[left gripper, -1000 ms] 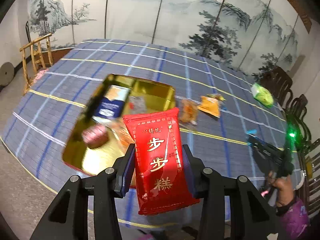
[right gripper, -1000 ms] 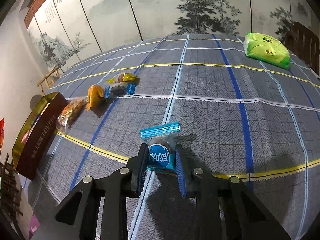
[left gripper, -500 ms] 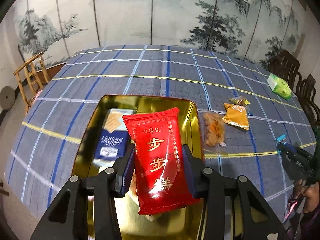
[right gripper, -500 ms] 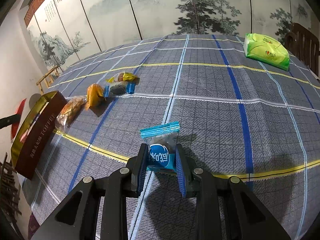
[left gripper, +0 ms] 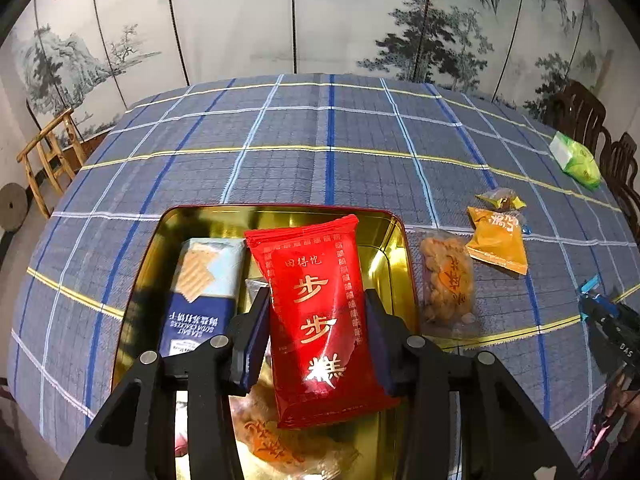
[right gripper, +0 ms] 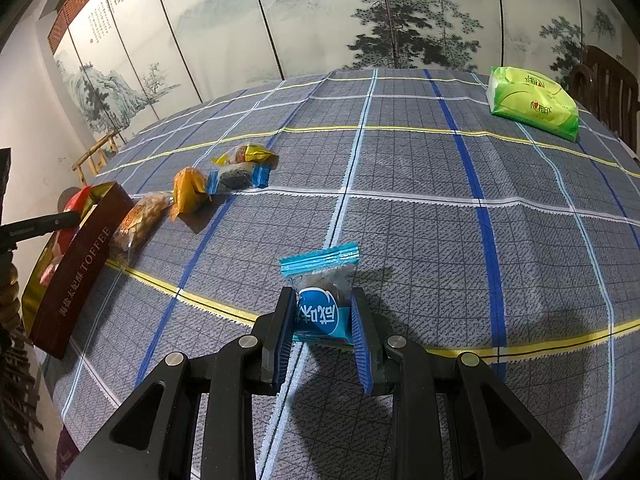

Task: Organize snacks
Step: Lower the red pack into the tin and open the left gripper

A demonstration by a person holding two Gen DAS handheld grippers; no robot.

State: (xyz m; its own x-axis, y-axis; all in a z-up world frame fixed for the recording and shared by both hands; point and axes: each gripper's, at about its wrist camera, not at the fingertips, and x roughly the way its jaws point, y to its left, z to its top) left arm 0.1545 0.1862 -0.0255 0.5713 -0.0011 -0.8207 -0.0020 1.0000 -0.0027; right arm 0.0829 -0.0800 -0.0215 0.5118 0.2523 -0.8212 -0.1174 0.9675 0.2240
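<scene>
The left gripper (left gripper: 316, 332) occupies the lower centre of the left wrist view, its two blue pads pressed against the sides of a red snack packet (left gripper: 320, 316) with gold characters; the packet stands upright between the pads, over the gold tin (left gripper: 396, 248) that fills the lower middle of the frame. Inside the tin, left of the red packet, lies a blue and white cracker packet (left gripper: 202, 284), and a clear bag with an orange label (left gripper: 276, 444) lies at the bottom edge beneath the gripper. On the checked tablecloth (left gripper: 320, 160), just right of the tin's rim, lies a clear bag of golden snacks (left gripper: 446, 280), with an orange packet (left gripper: 498, 244) beside it and a small yellow-ended wrapper (left gripper: 500, 199) above that. A green pack (left gripper: 576, 158) sits at the upper right. In the right wrist view, the right gripper (right gripper: 324, 328) sits at lower centre, its pads closed on a small blue and white packet (right gripper: 320, 300) that rests low over the cloth; contact with the cloth cannot be confirmed. At the left of this frame the tin's dark red side wall (right gripper: 80, 268) reads TOFFEE, with the bag of golden snacks (right gripper: 140, 218), the orange packet (right gripper: 188, 192), a blue-ended wrapper (right gripper: 236, 176) and the yellow-ended wrapper (right gripper: 248, 154) in a row running toward upper centre
</scene>
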